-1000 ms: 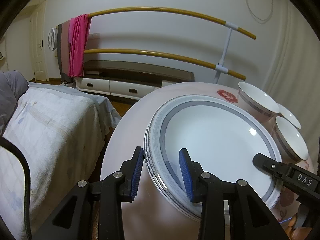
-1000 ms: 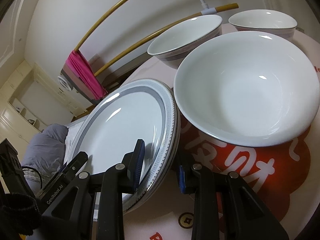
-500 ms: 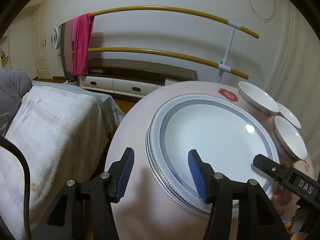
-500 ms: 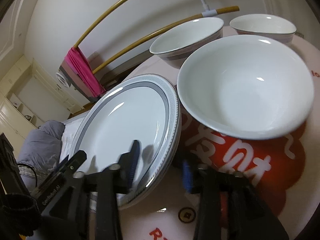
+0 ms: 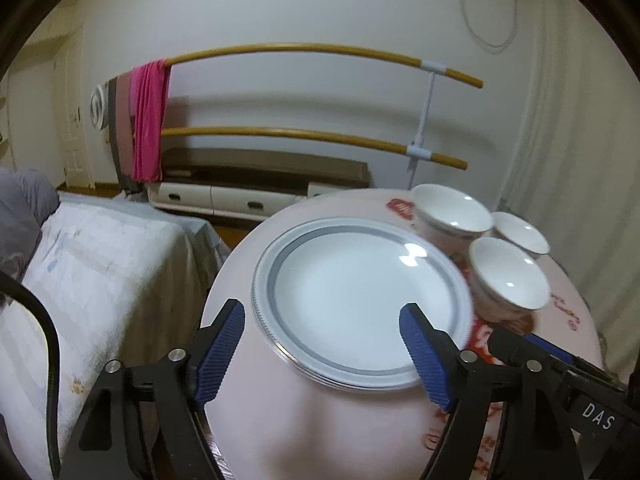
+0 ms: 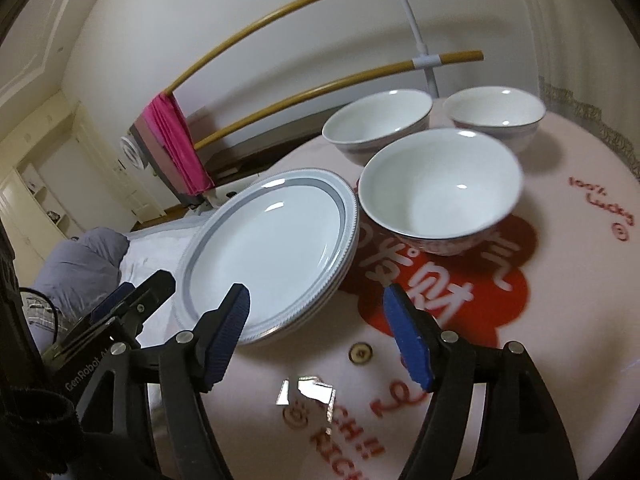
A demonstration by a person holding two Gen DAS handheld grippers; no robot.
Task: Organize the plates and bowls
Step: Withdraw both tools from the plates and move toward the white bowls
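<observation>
Both grippers have let go of the plates' rim and drawn back; their jaws have just been opening. Round table carries the plates stacked at its edge, with three bowls just beside them. Left gripper and right gripper gape wide, holding nothing.
</observation>
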